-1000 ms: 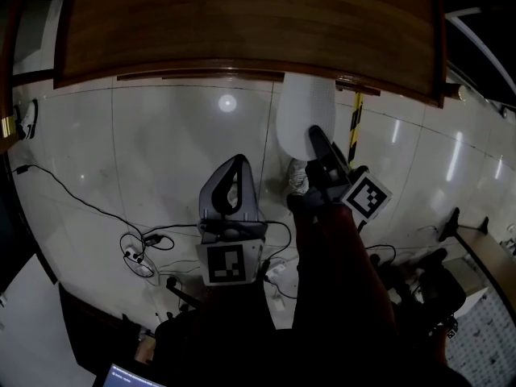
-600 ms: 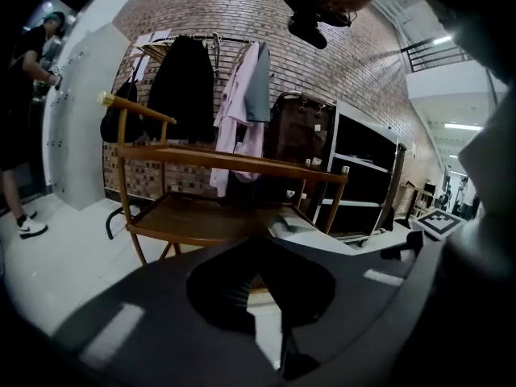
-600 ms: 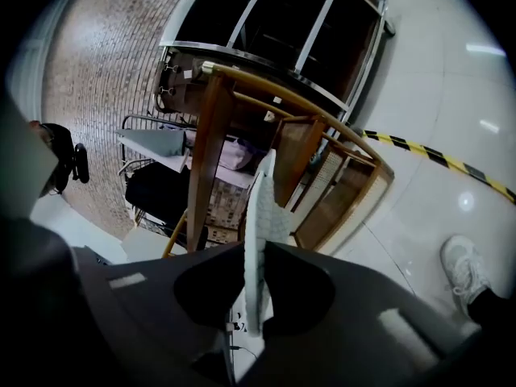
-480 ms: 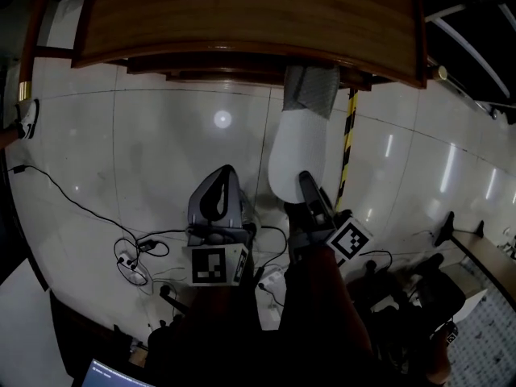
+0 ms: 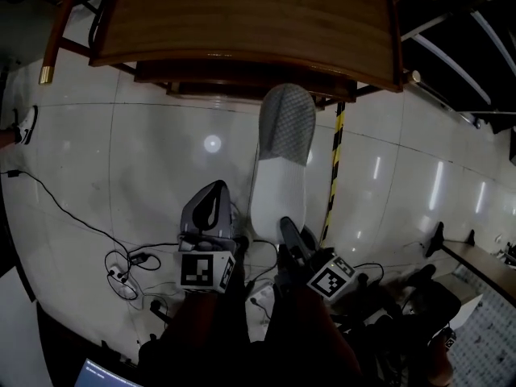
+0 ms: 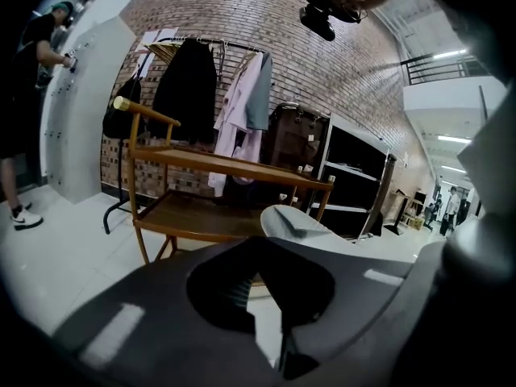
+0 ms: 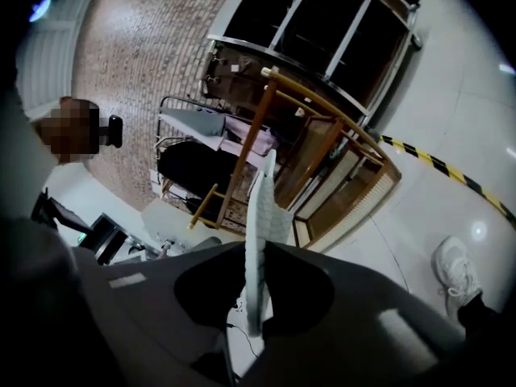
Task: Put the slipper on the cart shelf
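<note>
Far L on the pale tile floor [image 5: 161,160], a tangle of black cables [image 5: 121,256] lies near the person; a white sneaker [image 5: 26,123] shows at the far L edge. L hand-held gripper [image 5: 216,187] hangs over the floor just R of the cables, jaws together w/ nothing btwn them, pointing toward the wooden cart [image 5: 242,22], which spans the far side. In the left gripper view the cart's lower shelf [image 6: 193,216] is bare wood, w/ coats on a rack [image 6: 210,95] behind it against a brick wall. Just R of the L one, the slipper [image 5: 278,176] is off the floor: white sole side up, grey toe part at the far end, toe reaching the near edge of the cart; can't tell if it touches. It's not lying on a shelf. R hand-held gripper [image 5: 287,226] is clamped on the slipper's near (heel) end; in the right gripper view the slipper sits edge-on btwn the jaws, both pressing its sides. R of the slipper, a yellow-black tape strip [image 5: 332,168] runs along the floor from near the cart toward the person.
</note>
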### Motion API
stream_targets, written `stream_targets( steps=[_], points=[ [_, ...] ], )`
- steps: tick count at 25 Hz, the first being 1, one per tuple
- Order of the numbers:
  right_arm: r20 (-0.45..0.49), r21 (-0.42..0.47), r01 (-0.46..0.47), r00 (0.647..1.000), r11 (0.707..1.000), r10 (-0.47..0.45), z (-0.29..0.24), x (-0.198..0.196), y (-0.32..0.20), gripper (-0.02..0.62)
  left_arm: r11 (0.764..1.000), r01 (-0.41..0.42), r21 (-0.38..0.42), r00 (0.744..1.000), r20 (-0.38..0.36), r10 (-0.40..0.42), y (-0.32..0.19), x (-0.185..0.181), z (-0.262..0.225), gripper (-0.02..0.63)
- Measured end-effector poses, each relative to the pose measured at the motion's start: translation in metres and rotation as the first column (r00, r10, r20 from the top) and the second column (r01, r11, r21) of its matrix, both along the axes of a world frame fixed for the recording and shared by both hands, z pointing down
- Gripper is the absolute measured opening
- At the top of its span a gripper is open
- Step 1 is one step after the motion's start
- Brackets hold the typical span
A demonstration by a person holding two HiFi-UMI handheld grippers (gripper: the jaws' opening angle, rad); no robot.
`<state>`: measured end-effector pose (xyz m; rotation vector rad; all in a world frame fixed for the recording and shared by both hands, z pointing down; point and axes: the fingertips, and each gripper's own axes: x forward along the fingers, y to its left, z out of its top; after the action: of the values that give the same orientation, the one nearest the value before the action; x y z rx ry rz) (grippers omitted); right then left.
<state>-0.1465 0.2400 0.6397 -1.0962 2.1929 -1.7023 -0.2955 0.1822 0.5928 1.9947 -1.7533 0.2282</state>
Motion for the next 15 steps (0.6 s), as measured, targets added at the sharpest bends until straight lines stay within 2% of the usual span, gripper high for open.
stream_targets(
  steps=[3, 7, 9, 12, 15],
  points=[
    [-0.060, 0.100, 0.037, 0.998, 0.994, -0.031, -0.023, -0.002, 0.009, 0.049, 1.000, -0.016, 0.015, 1.000, 0.017, 0.016, 0.005, -0.002, -0.012, 0.015],
    [-0.261, 0.272, 0.078, 0.965, 0.959, -0.004, -0.065, -0.001, 0.000, 0.049, 0.999, -0.041, 0.033, 0.999, 0.021, 0.040, 0.008, -0.004, -0.033, 0.015],
    [-0.384, 0.356, 0.097, 0.922, 0.929, 0.051, -0.088, 0.001, -0.012, 0.048, 0.997, -0.055, 0.053, 0.998, 0.025, 0.054, 0.005, -0.003, -0.047, 0.015],
    [-0.550, 0.460, 0.131, 0.818, 0.878, 0.166, -0.124, 0.011, -0.035, 0.048, 0.992, -0.070, 0.104, 0.997, 0.034, 0.066, -0.007, 0.001, -0.076, 0.015],
    [-0.602, 0.570, 0.132, 0.739, 0.811, 0.303, -0.173, 0.014, -0.059, 0.048, 0.987, -0.075, 0.143, 0.997, 0.033, 0.071, -0.018, 0.004, -0.111, 0.015]
  ],
)
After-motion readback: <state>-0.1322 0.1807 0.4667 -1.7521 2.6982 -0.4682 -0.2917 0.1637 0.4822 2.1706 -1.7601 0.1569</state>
